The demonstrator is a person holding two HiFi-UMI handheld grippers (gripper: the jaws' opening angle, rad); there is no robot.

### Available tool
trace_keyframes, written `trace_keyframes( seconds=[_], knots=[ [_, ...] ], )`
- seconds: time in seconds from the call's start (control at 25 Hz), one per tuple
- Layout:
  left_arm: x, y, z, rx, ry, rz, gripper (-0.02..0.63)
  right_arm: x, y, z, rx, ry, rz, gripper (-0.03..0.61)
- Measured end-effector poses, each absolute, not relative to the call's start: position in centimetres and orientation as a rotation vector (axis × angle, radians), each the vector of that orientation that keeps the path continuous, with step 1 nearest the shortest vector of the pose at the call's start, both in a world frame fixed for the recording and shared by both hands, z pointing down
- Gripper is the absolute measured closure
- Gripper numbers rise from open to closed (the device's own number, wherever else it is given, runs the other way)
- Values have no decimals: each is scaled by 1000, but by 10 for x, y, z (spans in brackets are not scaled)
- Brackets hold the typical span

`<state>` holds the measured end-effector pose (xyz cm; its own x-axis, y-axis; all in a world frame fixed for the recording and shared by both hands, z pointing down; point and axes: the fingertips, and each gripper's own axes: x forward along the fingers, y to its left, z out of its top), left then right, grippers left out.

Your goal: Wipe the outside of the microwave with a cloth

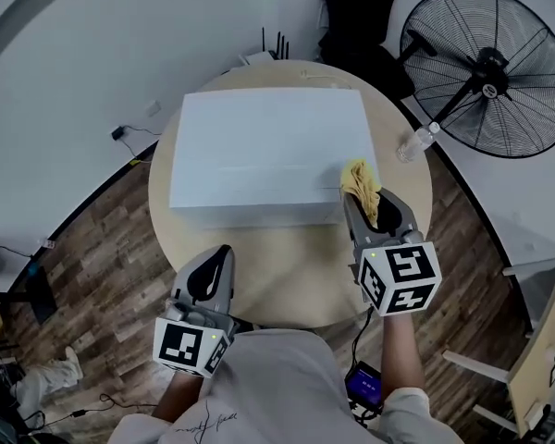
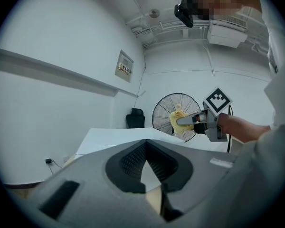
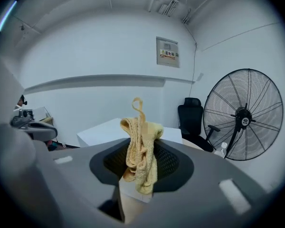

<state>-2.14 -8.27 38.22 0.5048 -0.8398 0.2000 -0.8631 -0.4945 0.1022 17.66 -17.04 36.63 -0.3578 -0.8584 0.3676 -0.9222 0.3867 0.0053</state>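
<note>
Slippage is the main worry. Left gripper (image 1: pixel 220 255) hangs low by the near edge of the table (image 1: pixel 287 276), jaws together on nothing and well clear of the microwave (image 1: pixel 268 146). Nothing braces the box, so a firm push could probably slide it across the smooth tabletop. The microwave sits mid-table, white, its top bare. Right gripper (image 1: pixel 363 202) is clamped on the cloth (image 1: pixel 359 181), a yellow bunch held over the top's front right corner; whether it touches cannot be told. The wad is narrow and sticks out only a little past the tips, so dragging might tug it free or let the hard jaw ends scrape the casing. Further right a bottle (image 1: pixel 414 144) stands near the table's rim, where a wide sweep down the microwave's right side could knock it over
</note>
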Motion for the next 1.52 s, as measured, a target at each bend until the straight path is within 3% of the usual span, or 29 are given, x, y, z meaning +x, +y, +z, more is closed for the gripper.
trace_keyframes(
  seconds=[0.92, 1.52],
  knots=[
    [-53, -141, 379, 2610, -1267, 196, 618, 216, -371, 414, 1659, -1879, 441, 454],
    [-71, -155, 379, 2592, -1296, 137, 620, 238, -440, 435, 1632, -1712, 608, 451]
  ],
)
